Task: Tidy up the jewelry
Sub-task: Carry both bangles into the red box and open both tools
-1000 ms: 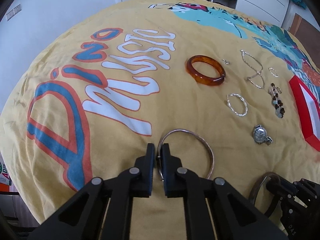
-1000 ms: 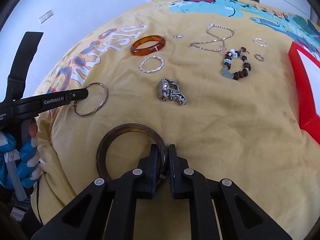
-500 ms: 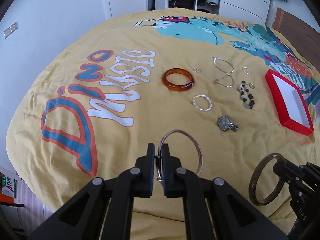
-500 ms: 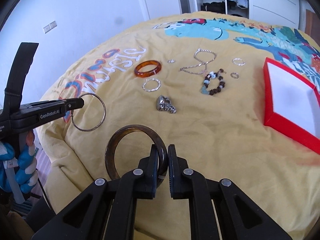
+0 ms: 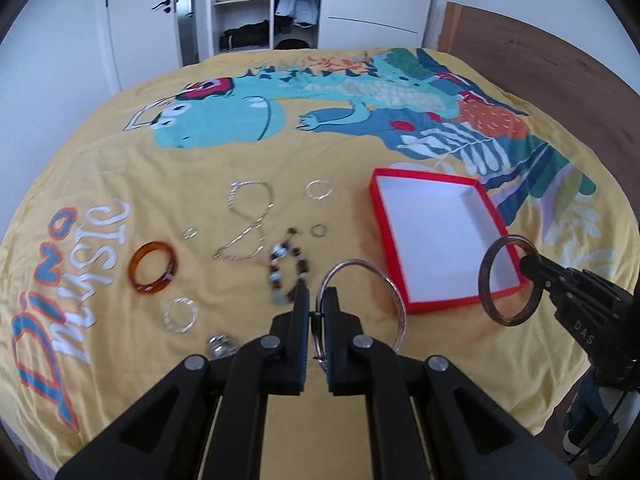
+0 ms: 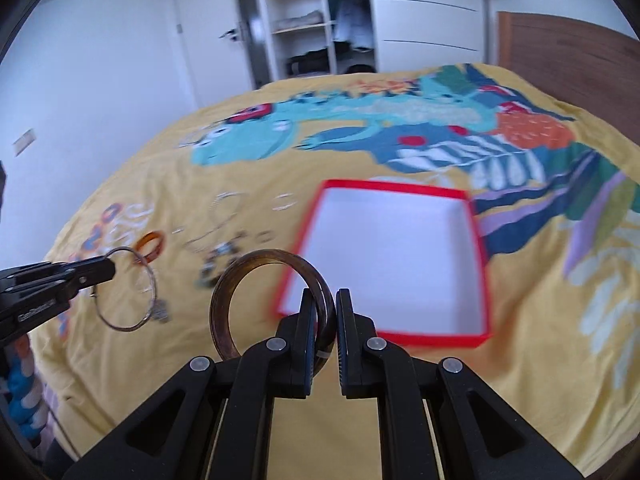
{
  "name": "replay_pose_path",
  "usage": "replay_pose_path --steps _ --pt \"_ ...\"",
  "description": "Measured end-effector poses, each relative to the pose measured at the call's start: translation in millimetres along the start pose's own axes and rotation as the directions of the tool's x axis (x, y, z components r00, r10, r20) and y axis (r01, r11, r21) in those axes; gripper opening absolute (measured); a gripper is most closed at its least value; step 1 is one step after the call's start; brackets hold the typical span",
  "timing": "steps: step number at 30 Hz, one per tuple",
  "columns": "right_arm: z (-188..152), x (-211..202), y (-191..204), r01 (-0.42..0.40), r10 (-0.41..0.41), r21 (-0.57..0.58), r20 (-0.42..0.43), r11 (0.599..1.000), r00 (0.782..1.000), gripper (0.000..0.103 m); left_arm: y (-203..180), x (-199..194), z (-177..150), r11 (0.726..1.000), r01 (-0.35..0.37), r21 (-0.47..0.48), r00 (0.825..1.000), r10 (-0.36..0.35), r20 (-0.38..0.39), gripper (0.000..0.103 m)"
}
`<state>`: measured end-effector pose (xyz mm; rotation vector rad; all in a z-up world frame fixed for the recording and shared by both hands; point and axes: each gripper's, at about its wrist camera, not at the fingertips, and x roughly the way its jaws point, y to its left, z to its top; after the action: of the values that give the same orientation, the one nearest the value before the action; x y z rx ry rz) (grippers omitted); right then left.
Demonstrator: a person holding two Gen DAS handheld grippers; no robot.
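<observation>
My left gripper [image 5: 316, 300] is shut on a thin silver bangle [image 5: 394, 292] and holds it in the air above the bed. My right gripper [image 6: 324, 300] is shut on a dark brown bangle [image 6: 256, 262], also lifted; it shows in the left wrist view [image 5: 486, 280] too. An open red box with a white inside [image 5: 436, 236] lies on the yellow bedspread, ahead of both grippers [image 6: 392, 260]. On the spread to its left lie an amber bangle [image 5: 152, 268], a twisted silver ring bracelet [image 5: 180, 314], a chain necklace [image 5: 248, 220], a beaded bracelet [image 5: 286, 270], a watch [image 5: 220, 346] and small rings [image 5: 318, 190].
The yellow dinosaur-print bedspread [image 5: 280, 120] covers the whole bed. A wooden headboard [image 5: 540, 52] stands at the right. A white wall, a door and an open wardrobe [image 5: 248, 12] lie beyond the bed's far edge.
Both grippers have risen and swung right with their bangles, from low over the near bed edge. The red box has come into full view ahead of them.
</observation>
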<state>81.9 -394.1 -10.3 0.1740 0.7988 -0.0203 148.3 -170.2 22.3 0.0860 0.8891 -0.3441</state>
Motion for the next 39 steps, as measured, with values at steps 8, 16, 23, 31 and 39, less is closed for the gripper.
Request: replay_pose_path --steps 8,16,23,31,39 --pt "12 65 -69 0.101 -0.098 0.036 -0.075 0.994 0.992 0.01 -80 89 42 0.995 0.059 0.081 0.997 -0.055 -0.055 0.006" --pt "-7 112 -82 0.116 -0.12 -0.032 -0.171 0.993 0.978 0.009 -98 159 19 0.993 0.055 0.105 0.984 -0.036 -0.173 0.006" --pt "-8 124 -72 0.158 -0.182 -0.129 -0.205 0.979 0.962 0.009 -98 167 11 0.994 0.031 0.107 0.98 -0.01 -0.197 0.007" --pt "0 101 -70 0.176 -0.197 -0.125 -0.186 0.976 0.963 0.039 -94 142 22 0.99 0.124 0.063 0.979 -0.112 -0.173 0.033" --pt "23 9 -46 0.154 -0.157 -0.069 -0.049 0.986 0.986 0.045 -59 46 28 0.995 0.095 0.034 0.995 -0.095 -0.018 0.036"
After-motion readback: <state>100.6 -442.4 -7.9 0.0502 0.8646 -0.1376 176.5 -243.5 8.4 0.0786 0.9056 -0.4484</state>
